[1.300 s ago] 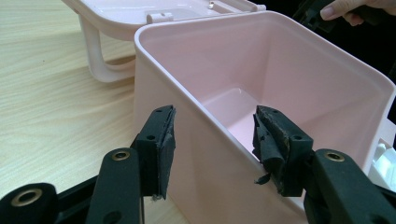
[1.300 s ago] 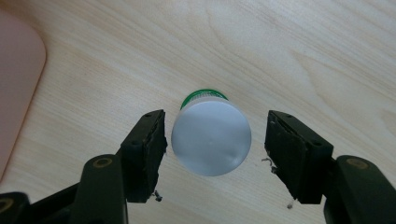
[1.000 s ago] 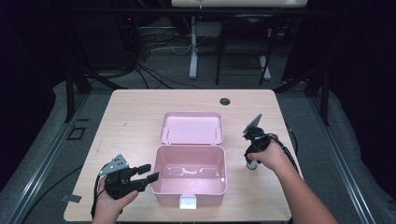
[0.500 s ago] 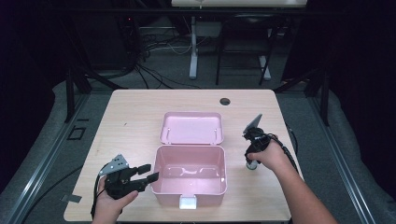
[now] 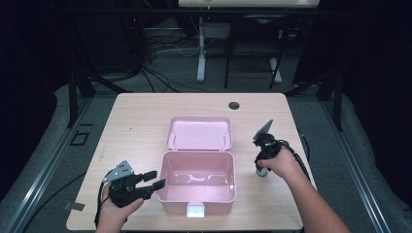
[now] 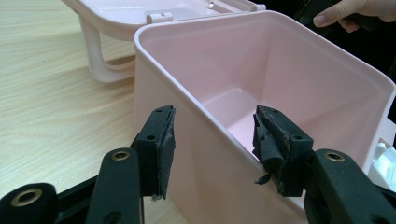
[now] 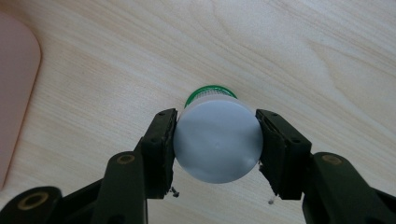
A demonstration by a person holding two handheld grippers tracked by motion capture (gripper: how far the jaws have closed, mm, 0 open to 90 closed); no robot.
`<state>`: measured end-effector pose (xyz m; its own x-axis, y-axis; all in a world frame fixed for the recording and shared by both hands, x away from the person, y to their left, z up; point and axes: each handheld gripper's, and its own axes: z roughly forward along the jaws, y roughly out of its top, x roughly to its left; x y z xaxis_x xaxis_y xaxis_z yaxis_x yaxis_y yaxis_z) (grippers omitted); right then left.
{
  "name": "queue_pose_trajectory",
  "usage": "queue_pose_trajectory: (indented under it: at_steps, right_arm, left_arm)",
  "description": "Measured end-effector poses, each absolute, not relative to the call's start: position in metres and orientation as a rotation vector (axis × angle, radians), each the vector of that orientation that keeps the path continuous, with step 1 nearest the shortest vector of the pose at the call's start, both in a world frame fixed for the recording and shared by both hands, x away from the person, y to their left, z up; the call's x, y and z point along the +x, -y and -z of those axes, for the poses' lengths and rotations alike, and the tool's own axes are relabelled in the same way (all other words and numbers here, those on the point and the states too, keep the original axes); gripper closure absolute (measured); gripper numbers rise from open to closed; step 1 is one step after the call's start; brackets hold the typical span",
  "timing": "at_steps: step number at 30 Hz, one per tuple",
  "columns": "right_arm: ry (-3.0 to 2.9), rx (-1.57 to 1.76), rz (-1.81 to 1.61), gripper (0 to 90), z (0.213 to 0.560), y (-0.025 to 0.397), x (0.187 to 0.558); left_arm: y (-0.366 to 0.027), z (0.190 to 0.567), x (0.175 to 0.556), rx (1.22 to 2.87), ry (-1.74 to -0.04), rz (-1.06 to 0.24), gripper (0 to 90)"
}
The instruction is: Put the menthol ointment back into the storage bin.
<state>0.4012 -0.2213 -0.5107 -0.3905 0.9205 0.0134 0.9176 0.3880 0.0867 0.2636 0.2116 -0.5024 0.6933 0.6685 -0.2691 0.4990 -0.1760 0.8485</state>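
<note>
A small bottle (image 7: 217,142) with a white round end and a green band stands on the wooden table (image 5: 145,121), just to the right of the pink box (image 5: 198,187). The right gripper (image 7: 215,149) comes down on the bottle from above, and its two black jaws press on both sides of it, so the bottle is pinched between them. In the high view this right gripper (image 5: 262,158) is in the person's right hand (image 5: 279,162), near the right wall of the box, and only a small bit of the bottle (image 5: 262,172) peeks out under the hand. The pink box is open and sits near the front edge of the table. Its lid (image 5: 199,132) lies flat behind it, touching the back of the box, with the inside facing up. A white latch (image 5: 195,210) sticks out at the front of the box. The left gripper (image 5: 149,180) is at the left wall of the box, held in the person's left hand (image 5: 114,211). In the left gripper view its jaws are spread apart, one outside the left wall and one over the inside, with the wall of the box (image 6: 205,140) between them, and they are not squeezing it. A curved pink handle (image 6: 95,56) shows on the lid behind the box. Far behind the box, near the back edge of the table, there is a small dark round hole (image 5: 234,105).
</note>
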Motion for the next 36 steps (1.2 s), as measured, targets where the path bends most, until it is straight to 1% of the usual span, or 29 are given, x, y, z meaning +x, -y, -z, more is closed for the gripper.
queue_pose_trajectory:
  at_steps: [10,16,21,28,36]
  right_arm:
    - [-2.6,1.693,-0.134,50.3,0.509,0.223,0.4]
    - [-2.61,1.668,-0.146,50.3,0.501,0.22,0.4]
    - [-2.616,1.624,-0.135,50.3,0.486,0.215,0.396]
    - [-2.647,1.528,-0.154,50.3,0.457,0.204,0.39]
    - [-2.676,1.471,-0.179,50.3,0.438,0.192,0.384]
  left_arm:
    - [-0.211,0.503,0.264,1.831,-0.919,-0.194,48.9]
    - [-0.212,0.502,0.264,1.832,-0.92,-0.197,48.9]
    - [-0.212,0.502,0.264,1.83,-0.921,-0.202,48.9]
    - [-0.212,0.502,0.263,1.827,-0.922,-0.203,49.0]
    - [-0.214,0.5,0.263,1.825,-0.921,-0.207,49.0]
